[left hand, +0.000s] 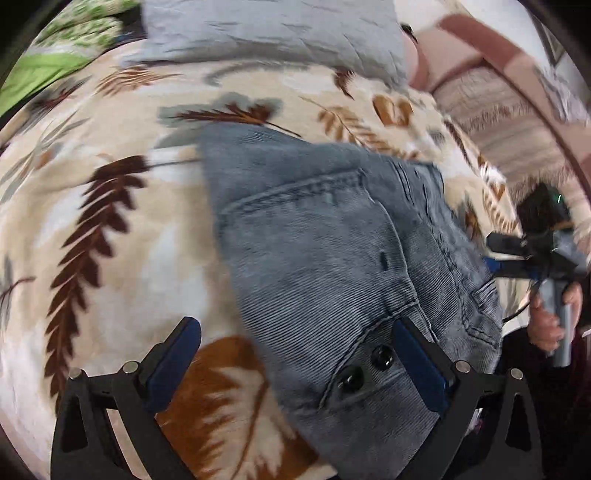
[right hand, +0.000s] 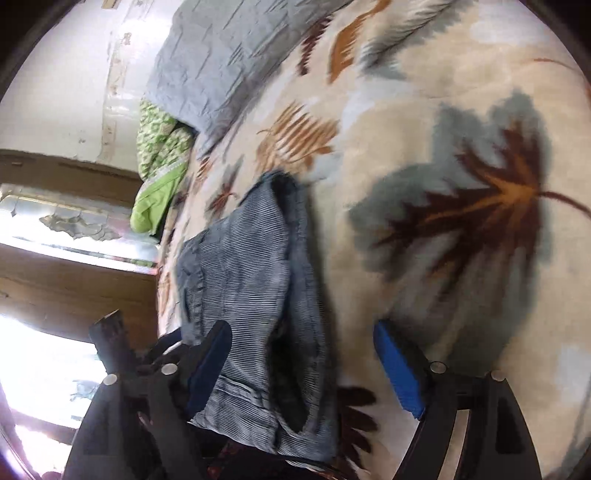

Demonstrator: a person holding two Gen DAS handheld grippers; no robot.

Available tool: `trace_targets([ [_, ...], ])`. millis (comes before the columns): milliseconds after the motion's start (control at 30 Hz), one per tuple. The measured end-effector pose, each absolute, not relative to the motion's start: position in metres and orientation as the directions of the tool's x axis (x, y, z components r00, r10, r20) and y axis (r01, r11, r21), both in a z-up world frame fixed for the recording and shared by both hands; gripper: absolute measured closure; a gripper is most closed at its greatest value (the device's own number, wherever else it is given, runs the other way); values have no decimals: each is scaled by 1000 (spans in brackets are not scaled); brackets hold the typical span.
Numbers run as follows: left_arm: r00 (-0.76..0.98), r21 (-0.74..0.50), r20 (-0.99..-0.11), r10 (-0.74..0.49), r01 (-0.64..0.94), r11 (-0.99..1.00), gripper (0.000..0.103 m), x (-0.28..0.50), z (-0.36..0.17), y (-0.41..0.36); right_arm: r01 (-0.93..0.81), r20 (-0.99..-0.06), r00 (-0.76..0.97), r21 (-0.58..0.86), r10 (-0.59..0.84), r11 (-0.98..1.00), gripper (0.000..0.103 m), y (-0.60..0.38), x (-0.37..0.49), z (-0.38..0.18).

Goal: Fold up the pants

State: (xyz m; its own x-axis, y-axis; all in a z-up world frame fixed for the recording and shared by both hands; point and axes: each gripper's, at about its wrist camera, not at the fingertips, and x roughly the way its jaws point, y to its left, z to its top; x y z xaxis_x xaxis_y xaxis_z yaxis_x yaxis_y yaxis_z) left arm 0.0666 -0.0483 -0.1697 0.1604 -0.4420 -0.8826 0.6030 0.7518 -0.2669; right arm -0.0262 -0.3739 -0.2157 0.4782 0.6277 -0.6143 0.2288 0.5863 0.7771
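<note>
Grey-blue corduroy pants (left hand: 332, 258) lie folded in a compact stack on a leaf-patterned blanket (left hand: 110, 221). My left gripper (left hand: 295, 354) is open just above the waistband end with its two snap buttons (left hand: 365, 367); the right finger lies over the cloth, the left over the blanket. In the right wrist view the pants (right hand: 243, 280) lie lengthwise. My right gripper (right hand: 299, 365) is open, its fingers either side of the near open end of the pants. The right gripper also shows in the left wrist view (left hand: 535, 254), held by a hand.
A grey-blue pillow (left hand: 273, 33) lies at the head of the bed, with a green patterned cloth (right hand: 159, 173) beside it. A wall and wooden furniture (right hand: 74, 280) stand past the bed's edge. A striped sofa or cover (left hand: 498, 122) is to the right.
</note>
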Motion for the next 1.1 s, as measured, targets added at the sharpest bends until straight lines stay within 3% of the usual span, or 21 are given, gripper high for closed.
trace_targets([
  [100, 134, -303, -875, -465, 598, 742, 1, 70, -172, -57, 174, -654, 443, 733, 613, 657, 18, -350, -16, -212],
  [167, 60, -401, -843, -535, 591, 699, 1, 74, -172, -61, 140, -604, 445, 776, 662, 614, 18, -341, -11, -211],
  [200, 66, -393, -844, -532, 599, 698, 1, 73, -171, -65, 137, -579, 441, 798, 686, 587, 18, -335, -9, -214],
  [300, 98, -344, -857, -506, 622, 703, 3, 67, -171, -72, 94, -656, 430, 716, 620, 692, 19, -317, -3, -209],
  [367, 116, -345, -847, -519, 622, 703, 14, 67, -166, -70, 99, -669, 445, 698, 596, 709, 24, -316, -3, -207],
  [433, 125, -354, -837, -533, 619, 701, 24, 67, -162, -68, 137, -685, 455, 685, 569, 715, 42, -320, -3, -208],
  [467, 137, -351, -833, -536, 618, 704, 27, 66, -159, -68, 147, -690, 463, 679, 556, 719, 46, -320, -3, -208],
  [533, 164, -335, -826, -540, 627, 703, 45, 63, -153, -69, 126, -693, 481, 660, 536, 741, 59, -315, -1, -200],
  [667, 212, -289, -823, -527, 643, 710, 58, 59, -140, -67, 78, -697, 528, 609, 485, 790, 66, -298, 2, -182],
  [700, 234, -263, -830, -507, 637, 725, 71, 61, -136, -66, 74, -691, 539, 609, 482, 790, 67, -297, 3, -177],
  [833, 251, -290, -812, -527, 610, 738, 72, 81, -112, -59, 41, -679, 593, 563, 433, 826, 68, -290, 11, -152],
  [1100, 443, -140, -778, -445, 568, 811, 72, 132, -67, -80, 7, -629, 653, 561, 421, 828, 68, -293, 67, -120],
])
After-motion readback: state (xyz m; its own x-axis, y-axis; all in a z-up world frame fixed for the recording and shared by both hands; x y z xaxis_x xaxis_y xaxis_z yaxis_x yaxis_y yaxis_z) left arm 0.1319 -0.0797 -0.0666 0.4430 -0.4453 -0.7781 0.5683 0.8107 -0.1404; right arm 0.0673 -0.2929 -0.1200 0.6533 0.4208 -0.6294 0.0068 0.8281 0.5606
